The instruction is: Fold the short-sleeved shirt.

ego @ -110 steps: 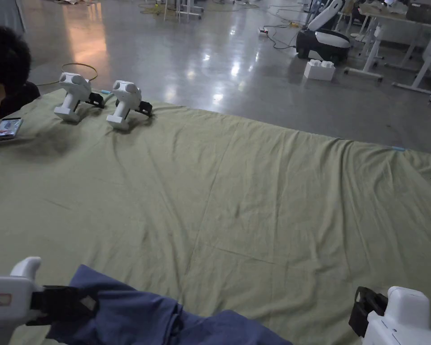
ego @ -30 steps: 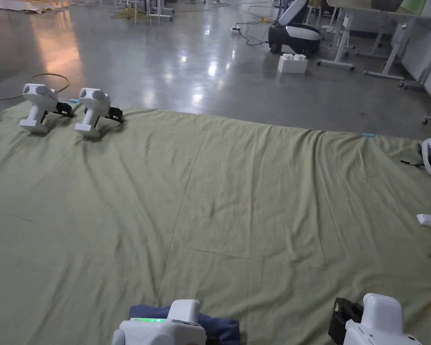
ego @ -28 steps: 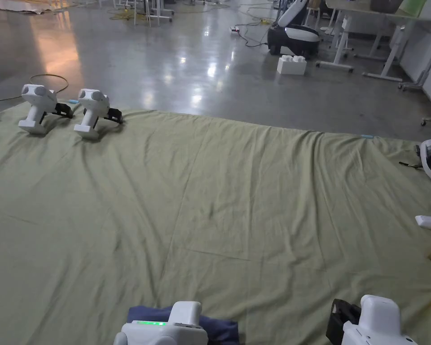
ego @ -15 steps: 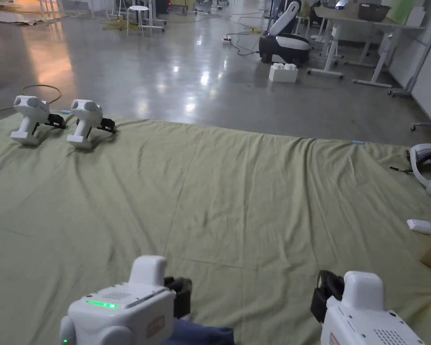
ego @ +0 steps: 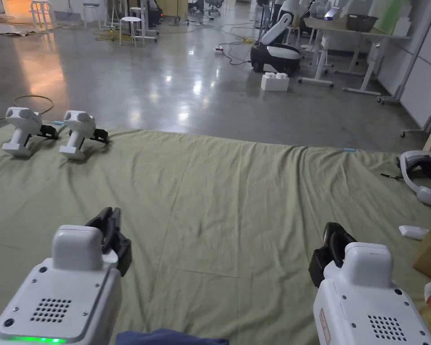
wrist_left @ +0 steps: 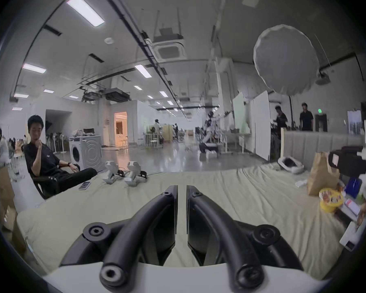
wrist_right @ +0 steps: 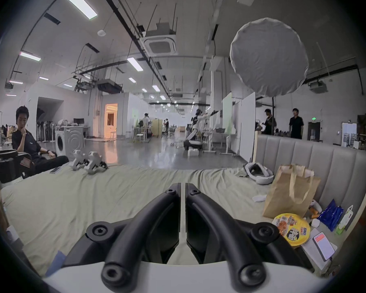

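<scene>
Blue cloth of the shirt (ego: 172,337) peeks in at the near edge of the green sheet (ego: 237,197), behind and below both tools. Left gripper (ego: 109,220), the nearer one, has its jaws almost together on nothing; right gripper (ego: 335,233) likewise (a hairline gap). Spare grippers (ego: 48,132) sit far left; a headset (ego: 423,177) and a paper bag (wrist_right: 290,194) lie right, well apart from the shirt.

Green sheet (ego: 237,197), two spare white grippers (ego: 48,132) at its far-left corner, headset (ego: 423,177), paper bag (wrist_right: 290,192)

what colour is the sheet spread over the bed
Pale olive green sheet, plain and creased, no pattern; clearest in the head view.
</scene>
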